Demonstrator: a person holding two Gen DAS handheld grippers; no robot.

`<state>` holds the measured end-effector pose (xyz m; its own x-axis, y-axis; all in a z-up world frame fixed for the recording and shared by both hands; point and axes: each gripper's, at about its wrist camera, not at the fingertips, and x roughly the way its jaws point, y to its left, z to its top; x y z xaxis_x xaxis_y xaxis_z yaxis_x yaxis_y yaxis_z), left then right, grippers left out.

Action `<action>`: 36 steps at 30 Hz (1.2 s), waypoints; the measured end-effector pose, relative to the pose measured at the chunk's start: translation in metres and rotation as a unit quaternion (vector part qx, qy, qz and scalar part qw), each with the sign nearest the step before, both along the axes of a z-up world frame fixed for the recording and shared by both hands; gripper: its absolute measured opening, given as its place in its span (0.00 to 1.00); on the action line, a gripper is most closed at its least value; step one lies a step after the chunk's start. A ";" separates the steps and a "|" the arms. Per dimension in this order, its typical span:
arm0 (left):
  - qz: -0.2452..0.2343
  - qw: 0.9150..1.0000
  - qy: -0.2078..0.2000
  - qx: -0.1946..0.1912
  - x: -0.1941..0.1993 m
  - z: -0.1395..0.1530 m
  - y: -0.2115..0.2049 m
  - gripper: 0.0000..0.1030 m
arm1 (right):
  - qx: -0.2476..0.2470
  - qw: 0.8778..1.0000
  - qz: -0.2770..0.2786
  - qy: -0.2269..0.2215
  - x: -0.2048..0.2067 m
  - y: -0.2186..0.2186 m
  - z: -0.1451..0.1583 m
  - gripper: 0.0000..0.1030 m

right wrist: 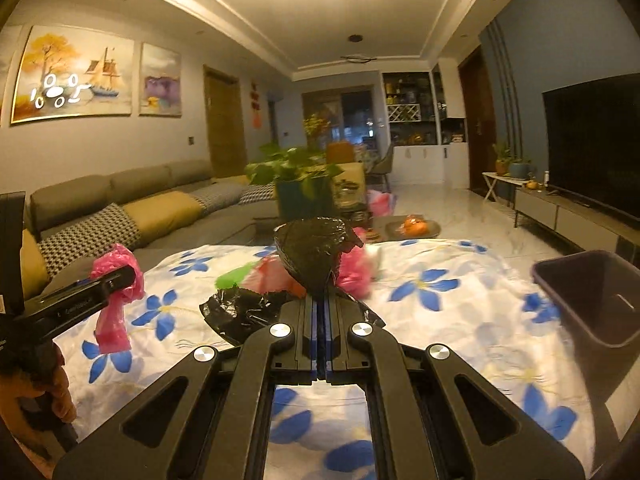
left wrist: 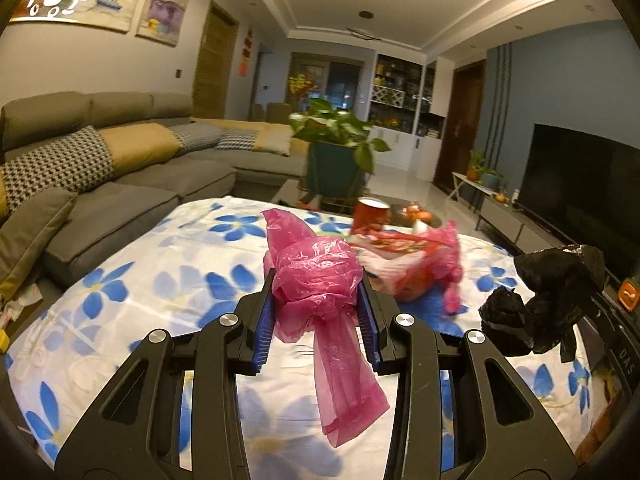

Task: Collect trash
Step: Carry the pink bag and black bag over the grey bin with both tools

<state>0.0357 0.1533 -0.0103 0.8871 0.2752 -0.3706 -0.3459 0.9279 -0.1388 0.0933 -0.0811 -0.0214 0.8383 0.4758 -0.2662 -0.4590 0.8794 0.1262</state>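
Now | we hold a pink bag (left wrist: 316,280) in the left tool (left wrist: 318,312), part-open around it | right tool (right wrist: 322,304) clamped tight on a black bag (right wrist: 312,252) | bin (right wrist: 592,300) sits right of the black bag, so our right hand is nearer.

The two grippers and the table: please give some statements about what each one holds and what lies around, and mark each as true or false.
1. The left gripper is closed on a pink plastic bag. True.
2. The right gripper is wide open and empty. False: it is shut on a black plastic bag.
3. The tablecloth has blue flowers. True.
4. The dark bin is at the left side in the right wrist view. False: it is at the right.
5. More trash lies on the table. True.
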 end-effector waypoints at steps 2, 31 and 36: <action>-0.010 1.000 -0.001 0.004 0.005 0.001 -0.009 0.35 | 0.002 1.000 -0.012 -0.002 0.000 -0.011 0.001 0.03; -0.209 0.976 -0.035 0.047 0.085 0.028 -0.189 0.35 | -0.002 0.981 -0.187 -0.052 0.014 -0.157 0.013 0.03; -0.247 0.966 -0.046 0.052 0.107 0.031 -0.230 0.35 | -0.015 0.968 -0.240 -0.070 0.024 -0.188 0.016 0.03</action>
<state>0.1429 -0.0770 0.0205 0.9475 -0.1595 -0.2770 0.1528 0.9872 -0.0458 0.1175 -0.2690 -0.0052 0.9899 0.0161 -0.1405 -0.0072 0.9979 0.0639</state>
